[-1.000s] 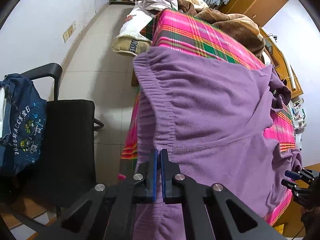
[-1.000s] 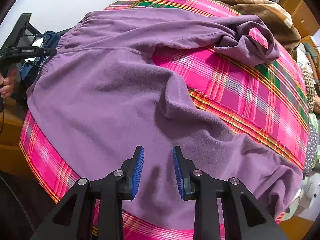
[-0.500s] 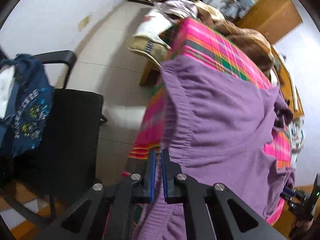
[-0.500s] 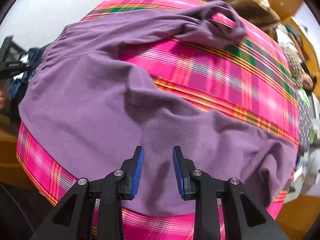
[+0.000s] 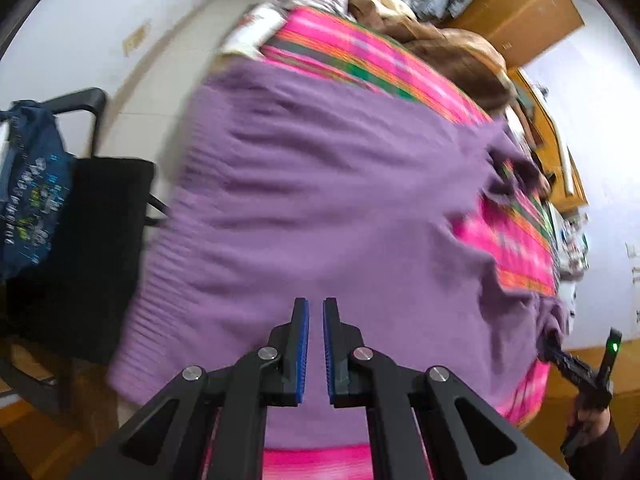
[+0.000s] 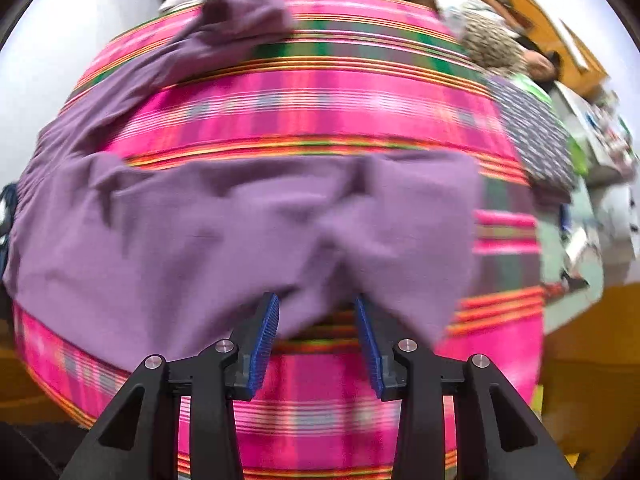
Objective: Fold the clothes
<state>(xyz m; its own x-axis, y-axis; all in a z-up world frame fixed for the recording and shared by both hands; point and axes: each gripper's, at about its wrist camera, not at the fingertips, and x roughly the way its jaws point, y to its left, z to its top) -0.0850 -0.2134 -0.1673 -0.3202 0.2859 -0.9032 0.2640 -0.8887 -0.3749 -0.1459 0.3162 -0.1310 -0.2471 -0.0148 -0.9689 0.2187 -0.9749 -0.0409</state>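
Right hand-held gripper [image 6: 316, 312] just widened (empty); purple trousers [image 6: 224, 224] lengthwise across.

The purple trousers [image 5: 328, 208] lie spread over most of the near half of the bed [image 6: 320, 128], so a gripper coming down there meets cloth. Between the 2 legs runs an open band of bare pink plaid cover, free to pass over. On the left side a black chair [image 5: 84, 248] stands just beside the bed edge, a blue bag [image 5: 32, 200] hung on it, leaving only a narrow strip of tiled floor [image 5: 168, 64]. The far end of the bed is blocked by a brown blanket [image 5: 452, 52] heaped with other clothes. On the right, a cluttered wooden desk [image 5: 560, 168] crowds the bedside.
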